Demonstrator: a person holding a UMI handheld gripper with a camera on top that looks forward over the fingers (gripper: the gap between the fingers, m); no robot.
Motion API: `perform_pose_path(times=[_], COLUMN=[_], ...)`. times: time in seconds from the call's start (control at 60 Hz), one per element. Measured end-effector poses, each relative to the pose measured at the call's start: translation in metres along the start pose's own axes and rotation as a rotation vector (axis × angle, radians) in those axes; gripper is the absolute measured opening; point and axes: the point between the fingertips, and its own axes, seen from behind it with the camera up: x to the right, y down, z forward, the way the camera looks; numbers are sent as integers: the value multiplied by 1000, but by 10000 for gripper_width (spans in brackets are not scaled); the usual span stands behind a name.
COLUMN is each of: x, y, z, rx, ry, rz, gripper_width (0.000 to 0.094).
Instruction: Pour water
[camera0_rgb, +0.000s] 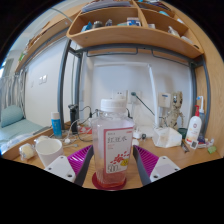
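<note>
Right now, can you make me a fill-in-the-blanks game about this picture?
1. The bottle stands between the two ____.
2. The bottle's cap is ____ in colour.
3. Left of the bottle stands a white ____.
4. High above the table hangs a wooden ____.

Missing words: fingers; white; cup; shelf
</note>
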Motion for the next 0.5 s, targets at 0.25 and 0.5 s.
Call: perform_pose_path(times=[0.25, 0.5], x=[12, 49], y=[2, 7], z=[-64, -145], rx=[-4, -30], ry=[2, 150], rz=[51, 58], gripper_width=[850, 853])
